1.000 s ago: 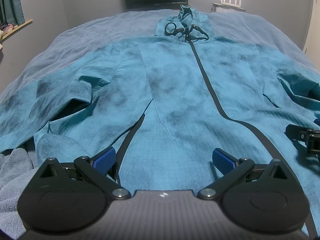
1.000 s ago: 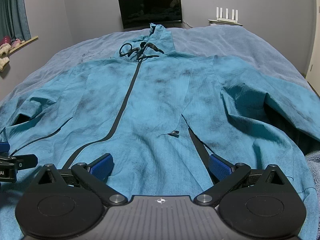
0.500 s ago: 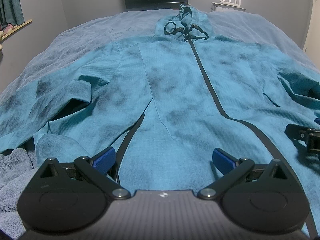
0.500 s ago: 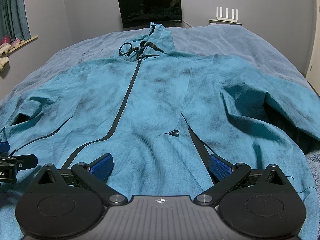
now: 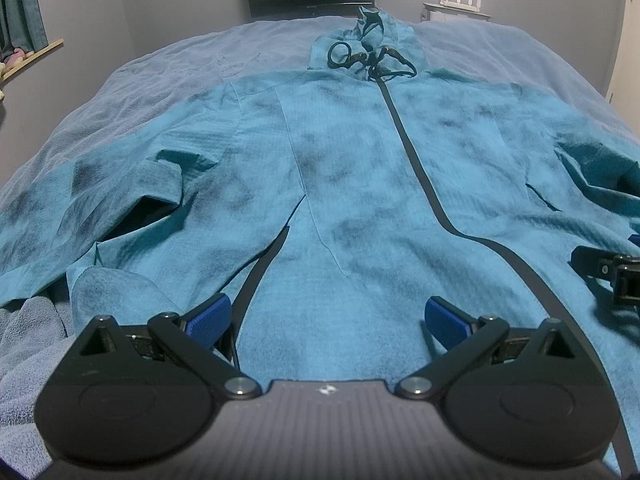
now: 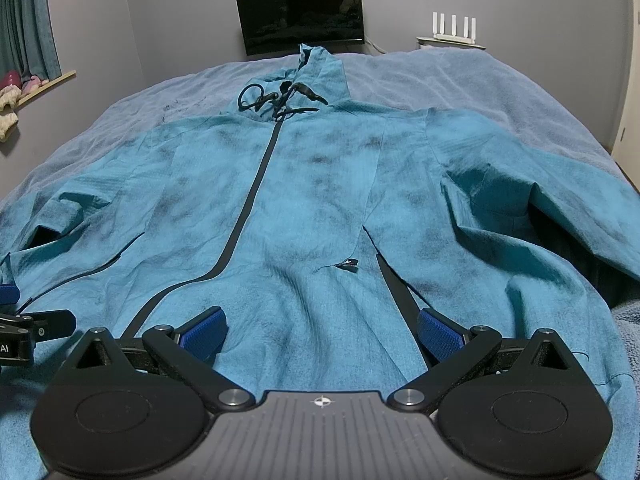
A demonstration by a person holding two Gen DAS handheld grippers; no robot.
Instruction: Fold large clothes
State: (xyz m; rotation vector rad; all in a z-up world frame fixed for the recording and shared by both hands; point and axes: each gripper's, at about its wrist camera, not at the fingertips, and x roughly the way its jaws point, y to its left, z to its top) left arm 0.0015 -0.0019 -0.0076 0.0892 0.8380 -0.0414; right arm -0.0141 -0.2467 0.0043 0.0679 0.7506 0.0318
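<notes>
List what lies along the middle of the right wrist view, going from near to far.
Right gripper → teal jacket → black drawcords → hood → blue blanket → dark screen on the wall.

A grey-blue blanket (image 6: 460, 80) covers the bed, with a dark monitor (image 6: 300, 14), a white router (image 6: 452, 24) and teal curtains (image 6: 24, 20) behind.

Each claw has a grey ribbed body flanked by two round black discs. The left claw (image 5: 327, 322) and the right claw (image 6: 322, 330) carry black linkage arms with silver pivot screws, ending in blue textured fingertips (image 6: 438, 332). A small white crosshair mark sits on each body's far edge.
</notes>
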